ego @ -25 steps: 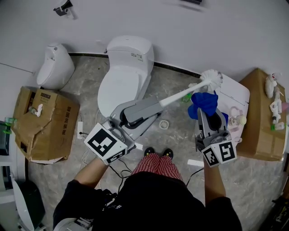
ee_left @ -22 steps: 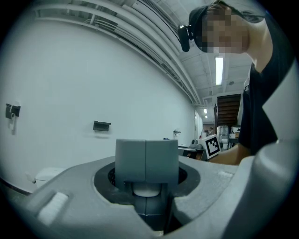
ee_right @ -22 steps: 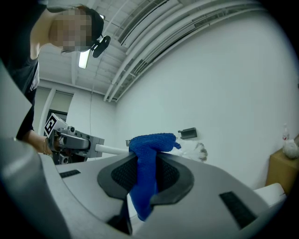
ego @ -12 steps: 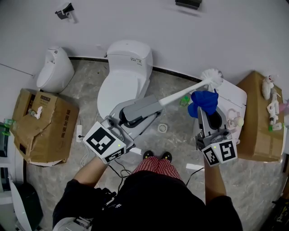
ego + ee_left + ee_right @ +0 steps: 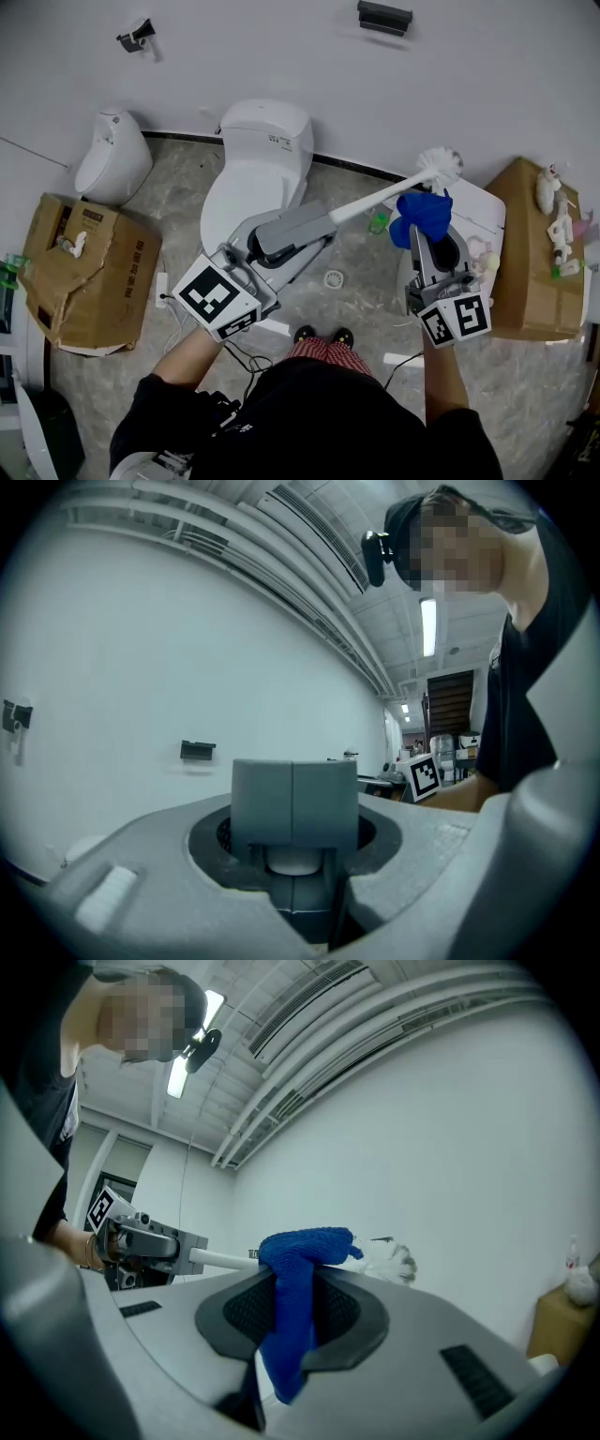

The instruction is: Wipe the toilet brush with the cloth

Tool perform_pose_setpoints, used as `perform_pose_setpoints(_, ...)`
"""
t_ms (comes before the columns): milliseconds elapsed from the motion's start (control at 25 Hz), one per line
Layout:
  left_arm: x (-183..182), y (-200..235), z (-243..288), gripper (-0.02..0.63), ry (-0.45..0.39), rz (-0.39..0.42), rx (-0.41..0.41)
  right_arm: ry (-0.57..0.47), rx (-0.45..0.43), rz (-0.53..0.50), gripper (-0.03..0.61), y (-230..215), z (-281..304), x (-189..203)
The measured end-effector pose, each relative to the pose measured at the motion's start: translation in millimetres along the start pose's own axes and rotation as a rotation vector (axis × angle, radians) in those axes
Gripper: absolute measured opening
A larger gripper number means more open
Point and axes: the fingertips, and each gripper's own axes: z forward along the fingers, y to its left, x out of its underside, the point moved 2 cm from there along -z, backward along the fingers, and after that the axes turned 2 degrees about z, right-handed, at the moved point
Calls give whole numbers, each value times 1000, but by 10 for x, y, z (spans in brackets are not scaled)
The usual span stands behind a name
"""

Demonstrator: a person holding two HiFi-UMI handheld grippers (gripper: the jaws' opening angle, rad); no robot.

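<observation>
In the head view we lose the near end of the toilet brush handle inside the left claw. The lower folds of the cloth disappear inside the right claw. At right, the small items on the cardboard box are too small for us to name. In the left gripper view that claw's grey body covers the brush except for a white sliver.

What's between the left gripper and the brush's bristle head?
Only the brush's white handle, with the blue cloth against it near the bristles; head view shows it.
</observation>
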Motion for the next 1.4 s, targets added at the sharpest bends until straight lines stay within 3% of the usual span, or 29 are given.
perform_pose_setpoints(1400, -260, 101, 48, 155, -29, 25, 17, -28, -37, -44, 80, 12, 54, -172)
